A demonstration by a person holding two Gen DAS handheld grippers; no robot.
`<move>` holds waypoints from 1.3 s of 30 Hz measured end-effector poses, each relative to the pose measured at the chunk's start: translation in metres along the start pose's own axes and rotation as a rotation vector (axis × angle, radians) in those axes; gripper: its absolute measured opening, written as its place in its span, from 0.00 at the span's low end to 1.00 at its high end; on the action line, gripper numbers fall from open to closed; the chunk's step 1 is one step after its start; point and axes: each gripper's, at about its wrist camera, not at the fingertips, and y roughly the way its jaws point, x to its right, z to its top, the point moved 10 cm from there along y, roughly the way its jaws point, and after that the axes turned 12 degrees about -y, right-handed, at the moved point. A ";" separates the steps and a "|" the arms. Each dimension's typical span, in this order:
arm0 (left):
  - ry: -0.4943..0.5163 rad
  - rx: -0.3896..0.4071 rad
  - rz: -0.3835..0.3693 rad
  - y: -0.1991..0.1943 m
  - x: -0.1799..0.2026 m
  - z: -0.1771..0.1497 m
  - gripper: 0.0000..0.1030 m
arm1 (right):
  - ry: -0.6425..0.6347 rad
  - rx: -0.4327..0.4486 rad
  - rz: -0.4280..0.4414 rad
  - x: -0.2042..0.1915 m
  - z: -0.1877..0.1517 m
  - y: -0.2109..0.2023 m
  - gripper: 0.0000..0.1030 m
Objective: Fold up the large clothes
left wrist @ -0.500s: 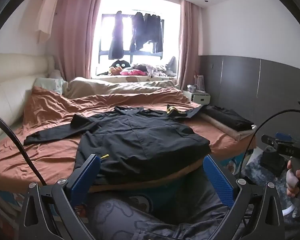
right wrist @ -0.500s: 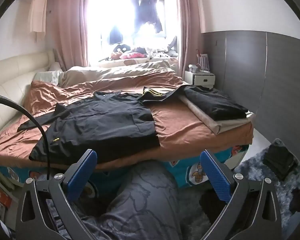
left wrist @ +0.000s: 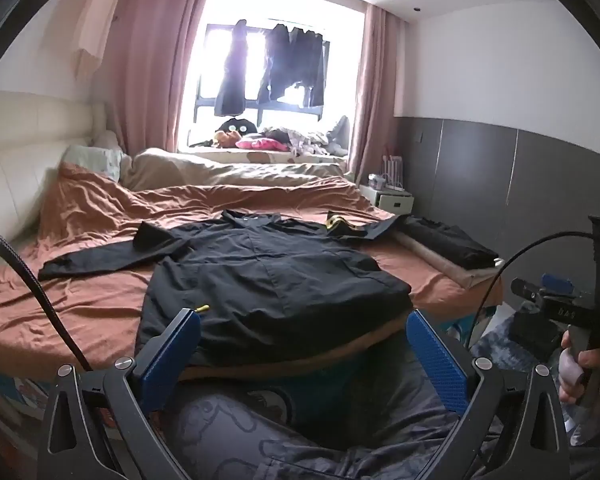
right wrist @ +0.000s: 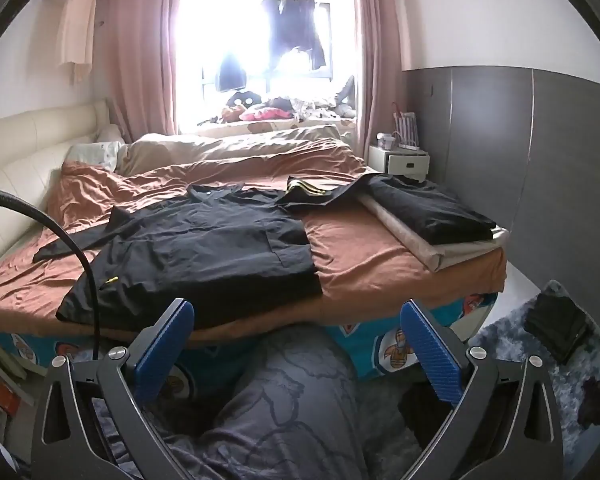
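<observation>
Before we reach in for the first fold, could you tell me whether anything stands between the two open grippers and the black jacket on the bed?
Nothing visible does. The black jacket lies spread flat at the near edge of the bed, straight ahead of the open left gripper and right gripper. Only the person's knee sits below, under the path.

jacket (left wrist: 268,276): black | bedsheet (left wrist: 80,312): rust-orange | curtains (right wrist: 140,60): pink | gripper pads (right wrist: 168,344): blue
</observation>
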 end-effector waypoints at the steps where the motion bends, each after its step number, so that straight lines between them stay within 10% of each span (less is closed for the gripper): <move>1: 0.000 0.002 0.002 0.000 0.000 0.000 1.00 | -0.001 0.001 0.002 0.000 0.000 0.000 1.00; 39: -0.026 0.026 0.030 -0.008 -0.013 -0.003 1.00 | 0.038 0.003 0.068 -0.010 -0.007 0.015 1.00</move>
